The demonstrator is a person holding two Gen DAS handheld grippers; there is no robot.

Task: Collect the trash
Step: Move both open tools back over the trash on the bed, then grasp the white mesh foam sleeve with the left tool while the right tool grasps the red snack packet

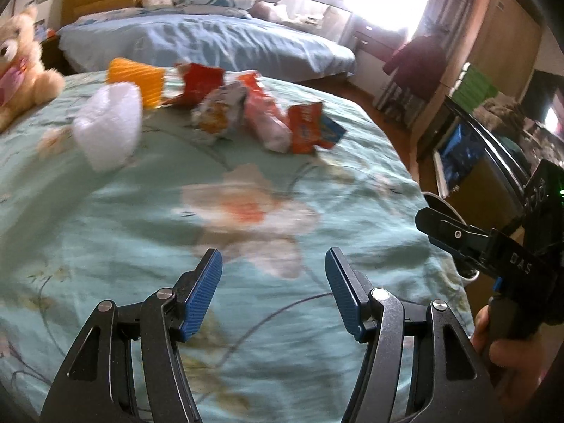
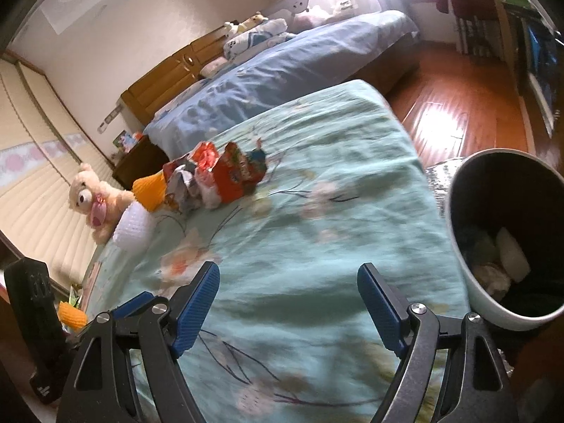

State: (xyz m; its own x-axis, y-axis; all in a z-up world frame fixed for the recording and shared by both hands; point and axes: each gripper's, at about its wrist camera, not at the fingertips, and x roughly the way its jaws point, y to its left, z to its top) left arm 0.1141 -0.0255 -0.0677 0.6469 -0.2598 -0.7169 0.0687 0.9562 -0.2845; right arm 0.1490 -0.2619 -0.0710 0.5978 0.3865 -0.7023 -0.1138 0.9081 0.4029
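Note:
Several crumpled snack wrappers [image 1: 246, 112] lie in a heap on the green floral bedspread [image 1: 176, 211], with a white foam net [image 1: 109, 127] and an orange foam net [image 1: 137, 81] beside them. The heap also shows in the right wrist view [image 2: 218, 176]. My left gripper [image 1: 273, 275] is open and empty, above the bedspread short of the heap. My right gripper [image 2: 289, 289] is open and empty over the bed's near part. A white trash bin [image 2: 458, 246] with some trash inside stands to its right, off the bed's edge.
A teddy bear [image 1: 17, 67] sits at the bed's left side. A second bed with a blue cover [image 1: 211, 42] stands behind. Wooden floor [image 2: 458, 88] lies to the right, with a wardrobe [image 1: 500, 35] and shelves beyond. The right gripper's body [image 1: 486, 246] is close on the right.

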